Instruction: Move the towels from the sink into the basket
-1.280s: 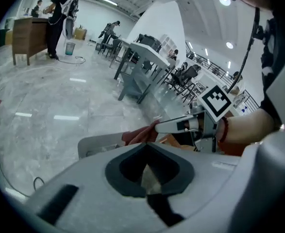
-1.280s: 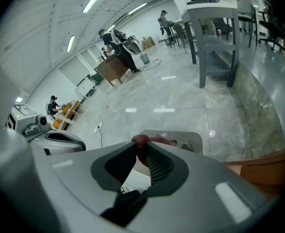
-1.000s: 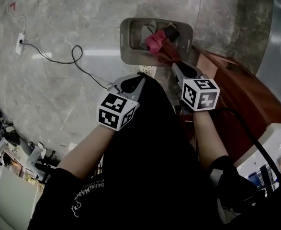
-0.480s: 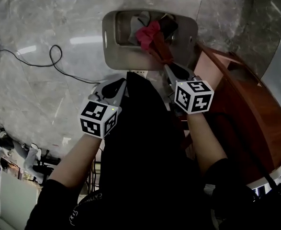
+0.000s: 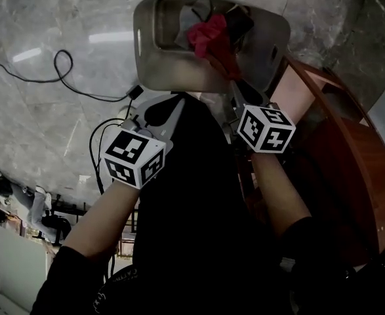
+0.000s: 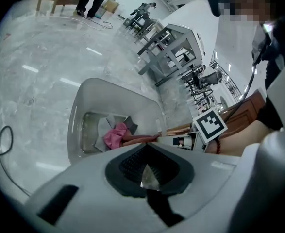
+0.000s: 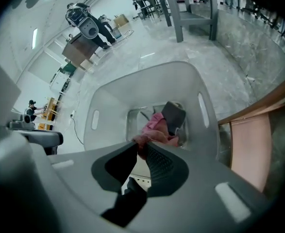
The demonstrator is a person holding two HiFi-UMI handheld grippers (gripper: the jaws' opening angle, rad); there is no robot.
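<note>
A grey plastic basket stands on the marble floor below me, also in the left gripper view and the right gripper view. A pink towel lies partly in it and stretches up to my right gripper, which is shut on its near end. Light grey cloth and a dark grey towel lie beside the pink towel inside. My left gripper hangs just short of the basket's near rim, with its pads together and nothing in them.
A reddish wooden cabinet stands right of the basket. A black cable loops over the floor at the left. Metal frames and people with equipment are far off.
Both grippers have come down toward the basket, which now looks larger and closer. The pink towel has sunk with the right gripper, its free end lying in the basket.
</note>
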